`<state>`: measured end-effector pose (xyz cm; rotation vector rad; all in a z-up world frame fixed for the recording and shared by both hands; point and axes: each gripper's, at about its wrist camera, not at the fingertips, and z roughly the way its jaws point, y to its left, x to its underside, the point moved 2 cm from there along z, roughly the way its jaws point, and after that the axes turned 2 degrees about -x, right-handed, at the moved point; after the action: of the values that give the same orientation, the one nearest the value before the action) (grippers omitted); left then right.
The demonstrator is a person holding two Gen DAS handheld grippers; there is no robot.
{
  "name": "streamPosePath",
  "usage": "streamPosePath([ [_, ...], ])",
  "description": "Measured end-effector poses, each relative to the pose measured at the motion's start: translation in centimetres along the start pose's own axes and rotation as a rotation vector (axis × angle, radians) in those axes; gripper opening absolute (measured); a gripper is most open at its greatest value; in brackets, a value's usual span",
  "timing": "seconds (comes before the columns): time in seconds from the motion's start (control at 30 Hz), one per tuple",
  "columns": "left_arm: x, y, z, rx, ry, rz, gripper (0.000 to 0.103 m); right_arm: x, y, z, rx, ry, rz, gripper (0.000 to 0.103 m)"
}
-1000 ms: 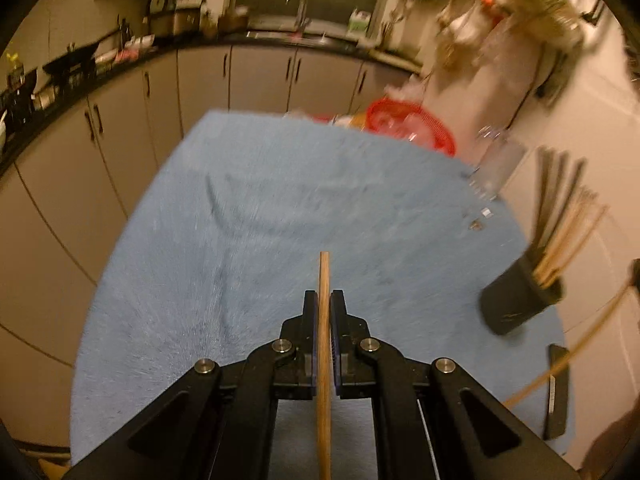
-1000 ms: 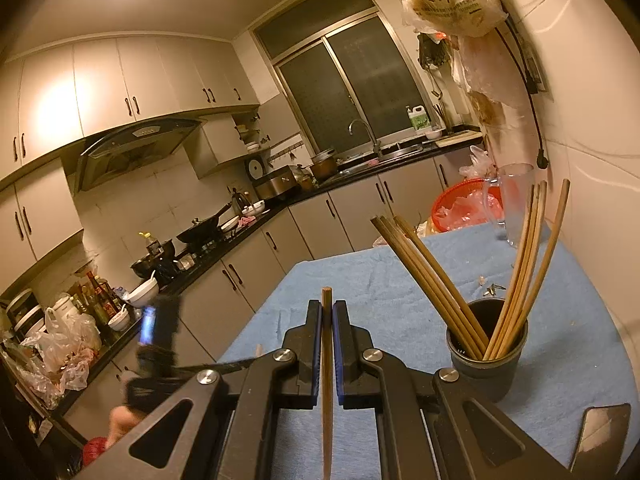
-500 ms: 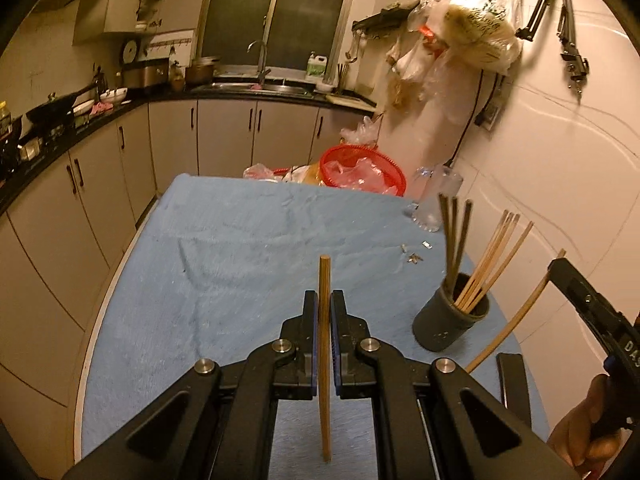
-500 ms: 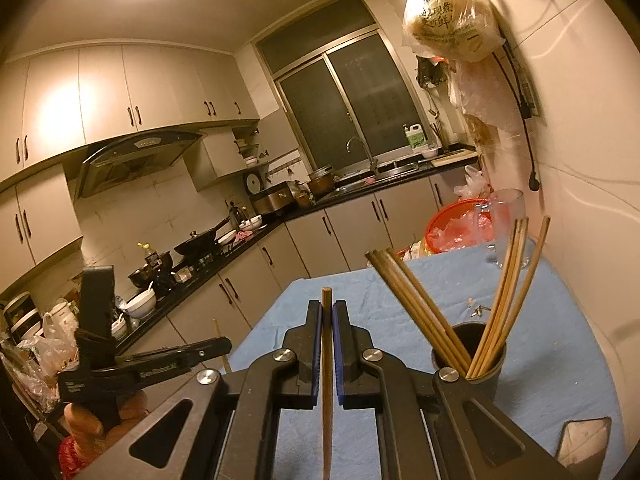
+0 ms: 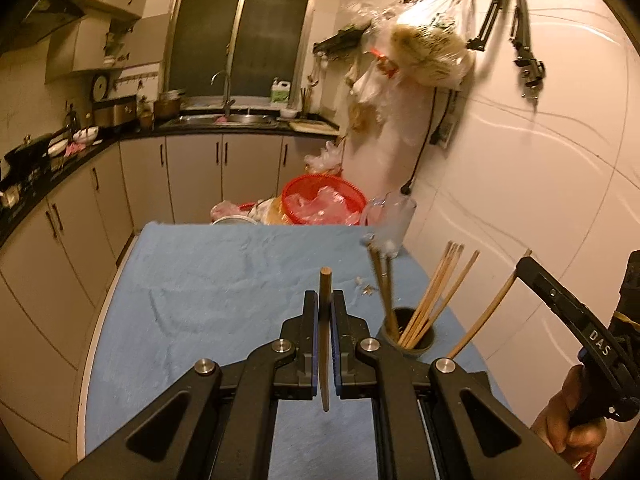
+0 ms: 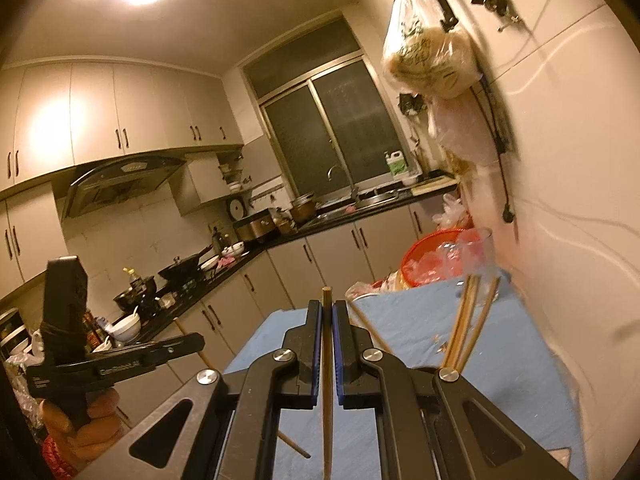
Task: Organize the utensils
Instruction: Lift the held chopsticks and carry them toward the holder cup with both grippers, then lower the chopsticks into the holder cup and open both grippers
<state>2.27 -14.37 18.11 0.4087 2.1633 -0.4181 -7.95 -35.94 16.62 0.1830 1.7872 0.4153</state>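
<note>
Since half a second ago, both cameras have tipped upward: more wall and ceiling show, and the dark cup (image 5: 408, 338) of chopsticks sits lower and closer in the left wrist view, while in the right wrist view it has dropped behind the claw's frame so only its sticks (image 6: 464, 320) rise into sight.

The left claw (image 5: 325, 320) is clamped on a single wooden chopstick (image 5: 325, 340), held upright between the pads with its blunt end poking above them. It hangs over the blue-covered worktop (image 5: 208, 292), just left of the cup. The right claw (image 6: 327, 324) grips its own chopstick (image 6: 327, 360) the same way, upright and pinched between blue-lined pads. In the left view that right claw (image 5: 520, 264) enters from the right edge, held by a bare hand (image 5: 568, 416), its chopstick slanting down beside the cup. In the right view the left claw (image 6: 192, 340) appears at the left edge, also hand-held.

Beyond the worktop stand a red basket (image 5: 324, 204) of plastic bags and a clear pitcher (image 5: 394, 220); a filled bag (image 5: 432, 52) hangs on the tiled wall.
</note>
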Motion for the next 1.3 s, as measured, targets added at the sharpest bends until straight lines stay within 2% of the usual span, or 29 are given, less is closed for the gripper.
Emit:
streamPosePath([
  [0.33, -4.6, -4.9, -1.6, 0.073, -0.079, 0.051, 0.006, -5.4, -2.5, -2.0, 0.052, -0.099, 0.011, 0.006],
  [0.47, -6.4, -6.7, -0.8, 0.094, -0.093, 0.059, 0.006, -7.1, -3.7, -1.8, 0.091, -0.127, 0.010, 0.006],
  [0.63, -7.0, -8.3, 1.2, 0.124, -0.075, 0.061, 0.006, -8.0, -5.4, -0.6, 0.130, -0.126, 0.012, 0.006],
  [0.77, -6.0, -8.7, 4.3, 0.128, -0.027, 0.053, 0.006, -7.2, -7.0, 1.3, 0.151, -0.091, 0.025, 0.006],
  [1.03, -2.7, -7.8, 10.0, 0.089, 0.087, 0.033, 0.006, -3.3, -9.7, 5.1, 0.164, 0.023, 0.074, 0.006],
  [1.3, -0.7, -6.8, 11.5, 0.084, 0.111, 0.014, 0.006, -0.7, -10.7, 6.6, 0.185, 0.083, 0.095, 0.006],
])
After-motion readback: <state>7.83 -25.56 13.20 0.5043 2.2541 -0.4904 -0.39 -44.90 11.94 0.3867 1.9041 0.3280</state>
